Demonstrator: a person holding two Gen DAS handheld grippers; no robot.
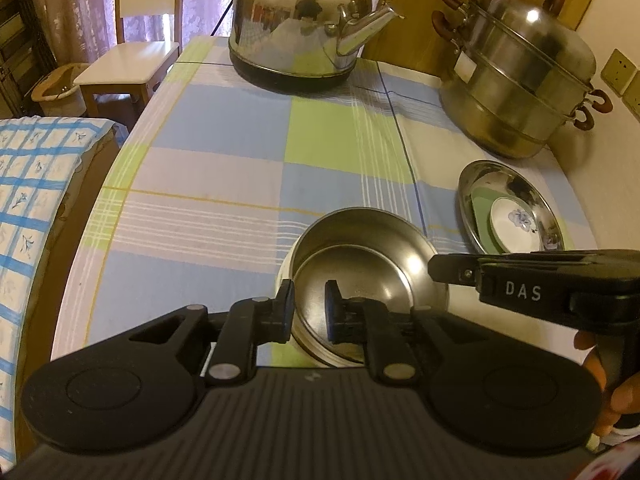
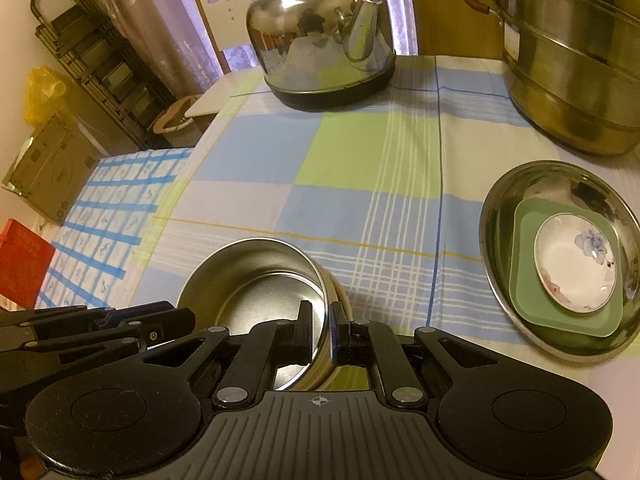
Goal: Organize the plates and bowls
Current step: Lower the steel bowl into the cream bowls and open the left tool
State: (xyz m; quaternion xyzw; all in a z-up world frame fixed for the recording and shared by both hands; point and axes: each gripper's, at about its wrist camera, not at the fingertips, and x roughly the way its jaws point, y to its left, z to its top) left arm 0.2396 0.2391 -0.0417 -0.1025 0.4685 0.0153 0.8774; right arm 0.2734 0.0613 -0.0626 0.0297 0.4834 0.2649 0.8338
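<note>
1. The left gripper (image 1: 309, 312) is nearest to the lens. Its jaws stand on both sides of the left rim of a steel bowl (image 1: 380, 264), one pad outside the wall and one inside. They are only a little apart. A thin gap shows at the inner pad, so they are around the rim but do not seem to press on it.
2. The right gripper (image 2: 321, 328) is at the right rim of the same bowl. Its jaws are almost closed, and the rim is pinched between the two pads.
3. The bowl is empty and sits on the desk (image 1: 224, 128), which has a checked cloth. It is well in front of the kettle (image 1: 300, 28), at the side of the desk closest to the lens. In the right wrist view a second, paler rim shows just behind its right side. I cannot tell if this is another bowl under it.
4. A round steel pan (image 2: 496, 200) lies in front of the kettle and to its right. Inside the pan is a green square plate (image 2: 528, 304), and a white saucer (image 2: 576, 276) with a blue flower rests on that plate.
5. A steamer (image 1: 520, 92) with its lid on stands to the right of the kettle.
6. A chair (image 1: 132, 56) stands left of the kettle, off the desk.
</note>
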